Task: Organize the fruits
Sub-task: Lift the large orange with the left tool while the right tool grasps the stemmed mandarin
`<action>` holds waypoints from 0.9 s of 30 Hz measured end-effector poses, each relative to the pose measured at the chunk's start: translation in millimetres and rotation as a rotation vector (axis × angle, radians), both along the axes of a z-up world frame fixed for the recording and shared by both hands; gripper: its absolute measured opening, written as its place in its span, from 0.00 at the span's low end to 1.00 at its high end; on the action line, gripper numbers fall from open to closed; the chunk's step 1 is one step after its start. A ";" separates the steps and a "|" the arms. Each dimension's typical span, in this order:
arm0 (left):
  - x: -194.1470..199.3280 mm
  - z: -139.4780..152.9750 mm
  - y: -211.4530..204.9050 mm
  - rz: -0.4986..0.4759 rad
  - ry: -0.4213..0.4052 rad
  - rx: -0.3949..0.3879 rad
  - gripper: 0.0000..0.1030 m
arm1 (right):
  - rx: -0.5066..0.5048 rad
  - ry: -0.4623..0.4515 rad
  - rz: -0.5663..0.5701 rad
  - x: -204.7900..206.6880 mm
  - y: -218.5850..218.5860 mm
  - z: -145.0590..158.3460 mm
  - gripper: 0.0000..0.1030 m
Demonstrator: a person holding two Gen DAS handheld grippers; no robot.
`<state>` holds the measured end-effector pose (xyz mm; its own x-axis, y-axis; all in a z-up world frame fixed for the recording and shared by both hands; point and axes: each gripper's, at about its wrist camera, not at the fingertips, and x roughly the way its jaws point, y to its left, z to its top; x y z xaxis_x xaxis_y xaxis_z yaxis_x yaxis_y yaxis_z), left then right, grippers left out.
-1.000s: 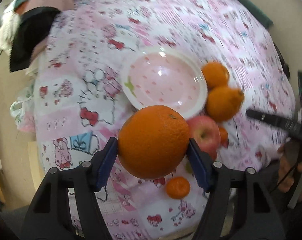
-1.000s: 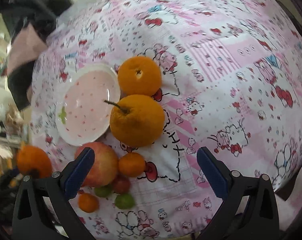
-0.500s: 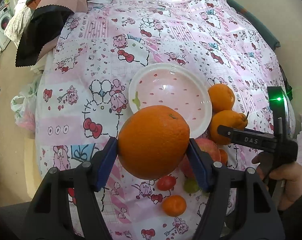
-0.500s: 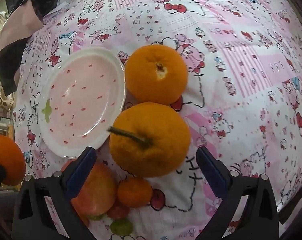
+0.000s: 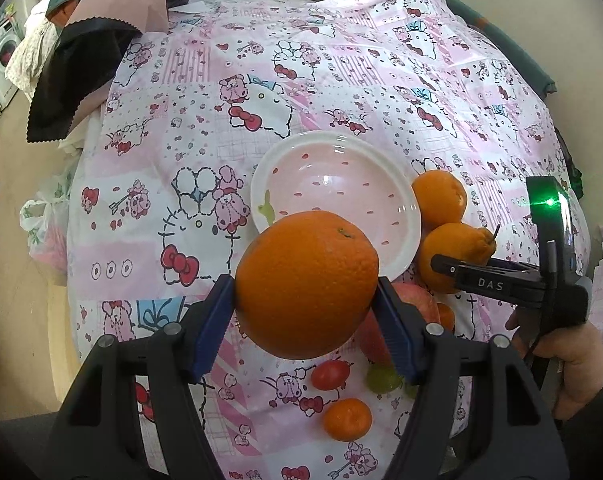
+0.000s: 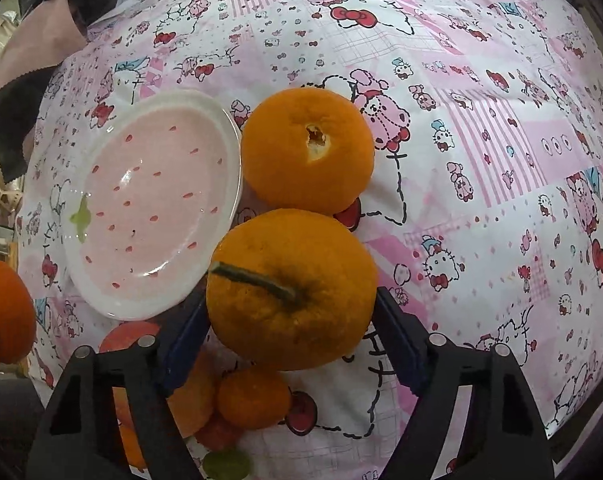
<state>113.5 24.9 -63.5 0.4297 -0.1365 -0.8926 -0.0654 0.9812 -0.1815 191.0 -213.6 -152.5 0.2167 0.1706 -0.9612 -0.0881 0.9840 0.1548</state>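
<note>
From the left wrist, the left gripper (image 5: pixel 305 300) clenched a large orange (image 5: pixel 307 284), held above the patterned cloth (image 5: pixel 181 160) at six o'clock of the pink plate (image 5: pixel 335 152).

From the right wrist, the right gripper (image 6: pixel 291 336) was closing its jaws around a stemmed orange (image 6: pixel 293 292), pads at its sides; whether they pressed was unclear. A second orange (image 6: pixel 307 150) sat touching it at twelve o'clock.

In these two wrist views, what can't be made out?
- Red apple: mostly hidden in the left wrist view behind the large round orange and left gripper.
- Green grape: cut off by the bottom edge of the right wrist view.
- Right gripper, jaws closing around the stemmed orange citrus: the fruit hides whether the pads touch.
</note>
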 end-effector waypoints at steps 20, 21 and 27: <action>-7.2 5.5 -8.8 -0.033 -0.094 0.067 0.64 | 0.123 -0.098 -0.018 -45.2 -35.5 44.2 0.75; -8.0 6.3 -9.4 -0.035 -0.100 0.070 0.64 | 0.132 -0.108 -0.019 -46.9 -37.1 48.1 0.75; -11.5 12.4 -9.6 -0.037 -0.139 0.072 0.64 | 0.211 -0.193 0.002 -50.7 -36.4 73.7 0.75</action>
